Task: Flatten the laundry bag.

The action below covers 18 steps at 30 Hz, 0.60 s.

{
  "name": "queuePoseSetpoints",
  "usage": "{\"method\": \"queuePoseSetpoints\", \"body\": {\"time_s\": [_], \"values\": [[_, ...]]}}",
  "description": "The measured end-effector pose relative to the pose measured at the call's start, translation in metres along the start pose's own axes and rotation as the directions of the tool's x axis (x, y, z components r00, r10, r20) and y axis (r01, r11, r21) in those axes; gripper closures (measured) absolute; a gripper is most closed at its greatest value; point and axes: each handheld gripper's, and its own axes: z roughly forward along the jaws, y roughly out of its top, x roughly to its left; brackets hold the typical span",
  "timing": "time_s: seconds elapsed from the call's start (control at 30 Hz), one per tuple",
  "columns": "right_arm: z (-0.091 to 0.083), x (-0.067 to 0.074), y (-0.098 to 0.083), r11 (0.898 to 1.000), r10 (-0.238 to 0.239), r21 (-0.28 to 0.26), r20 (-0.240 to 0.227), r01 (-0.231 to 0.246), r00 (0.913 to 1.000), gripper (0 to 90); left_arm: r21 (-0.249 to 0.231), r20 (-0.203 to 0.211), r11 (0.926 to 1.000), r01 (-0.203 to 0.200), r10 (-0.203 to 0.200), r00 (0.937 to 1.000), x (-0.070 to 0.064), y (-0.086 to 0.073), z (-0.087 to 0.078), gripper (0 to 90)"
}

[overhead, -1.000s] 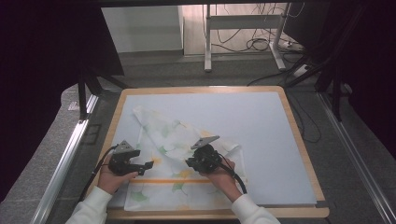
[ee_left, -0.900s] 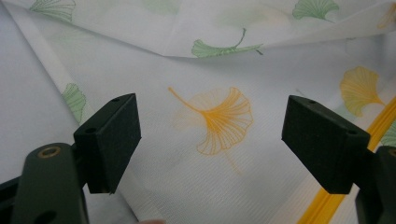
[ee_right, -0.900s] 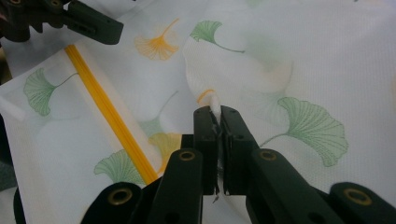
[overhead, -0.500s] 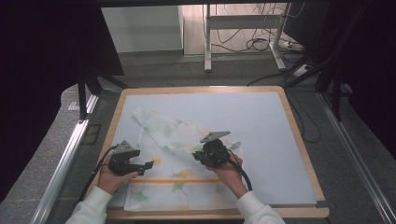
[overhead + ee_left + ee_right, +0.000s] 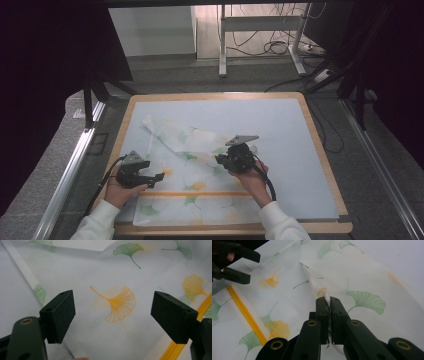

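Item: white ginkgo-leaf printed cloth (image 5: 200, 170) on my table (image 5: 300, 130), fold pinched in my right tongs (image 5: 328, 298). Left tongs (image 5: 112, 312) gape empty above it. Best lifted slowly, keeping the fold taut.

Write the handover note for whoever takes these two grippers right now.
Right gripper: shut on a pinched edge of the ginkgo-print cloth, lifted and drawn over the cloth in the high view.
Left gripper: open, hovering above the flat part of the cloth, gripping nothing.
Cloth lies on the pale blue mat, near half flat, with an orange stripe across it.
Done: one fold under way, far side bunched.
Left: likely lay the held edge down, then smooth it.
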Motion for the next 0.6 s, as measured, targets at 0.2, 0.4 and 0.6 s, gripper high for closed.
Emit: {"method": "queuePoseSetpoints", "body": {"time_s": [0.2, 0.4, 0.6], "values": [[0.0, -0.011, 0.001, 1.0, 0.022, -0.011, 0.01, -0.022, 0.9997, 86.1, 0.001, 0.002, 1.0, -0.001, 0.001, 1.0, 0.0, 0.0, 0.0, 19.4], [-0.003, -0.021, 0.001, 0.999, 0.043, -0.026, 0.023, -0.042, 0.9988, 86.1, 0.0, 0.002, 1.0, 0.0, 0.0, 1.0, 0.0, 0.0, 0.0, 19.4], [-0.008, -0.029, 0.001, 0.997, 0.061, -0.053, 0.044, -0.058, 0.9972, 86.4, -0.001, 0.003, 1.0, 0.005, -0.005, 1.0, 0.0, 0.0, 0.0, 19.6]]}}
